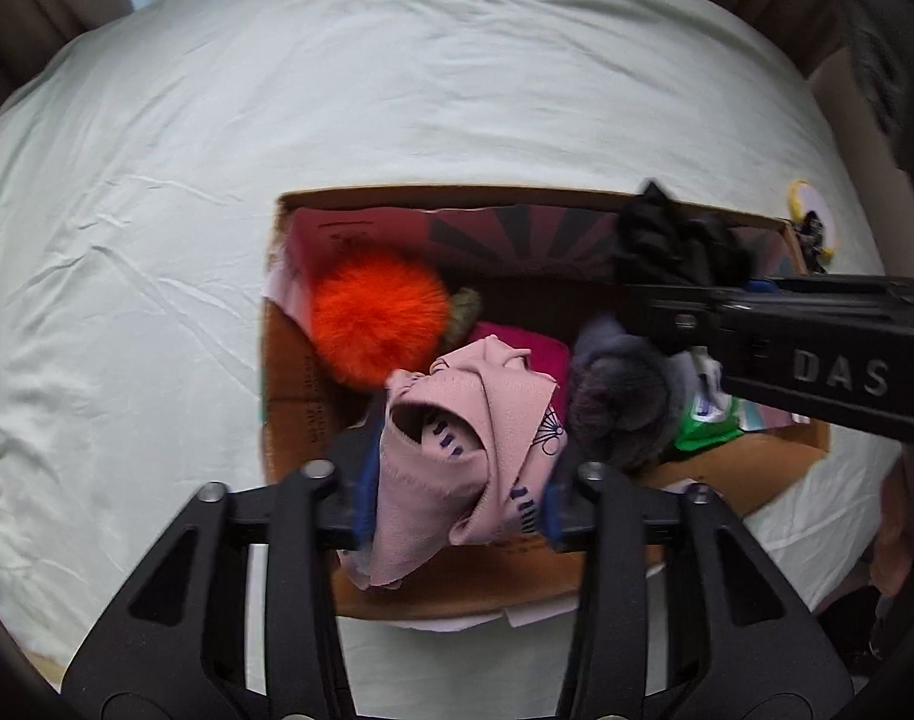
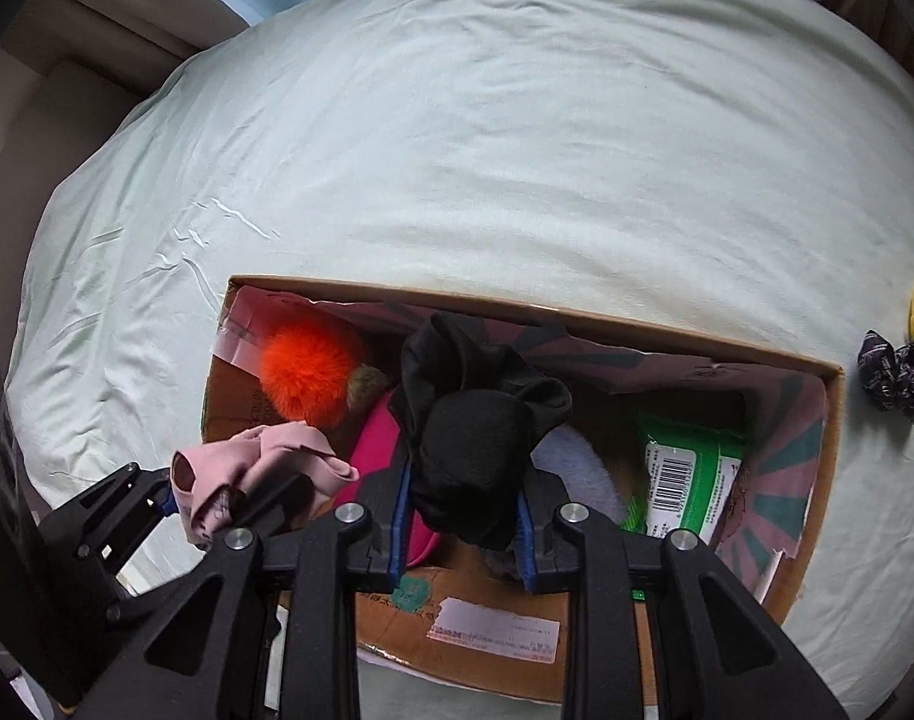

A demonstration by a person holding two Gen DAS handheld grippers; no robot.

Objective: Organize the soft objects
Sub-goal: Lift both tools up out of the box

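Both loads hang directly over the open cardboard box [image 2: 685, 360] on the bed — left gripper [image 1: 457, 498] pinching the pink cloth [image 1: 457, 456], right gripper [image 2: 464, 516] pinching the black cloth [image 2: 475, 420] — so release is straight down.

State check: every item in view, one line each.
Left gripper: shut on pink printed cloth, above box.
Right gripper: shut on black fabric bundle, above box.
Open cardboard box: on bed, partly filled.
Orange fluffy pom-pom: inside box.
Green wipes pack: inside box.
Dark patterned scrunchie: on sheet, outside box.
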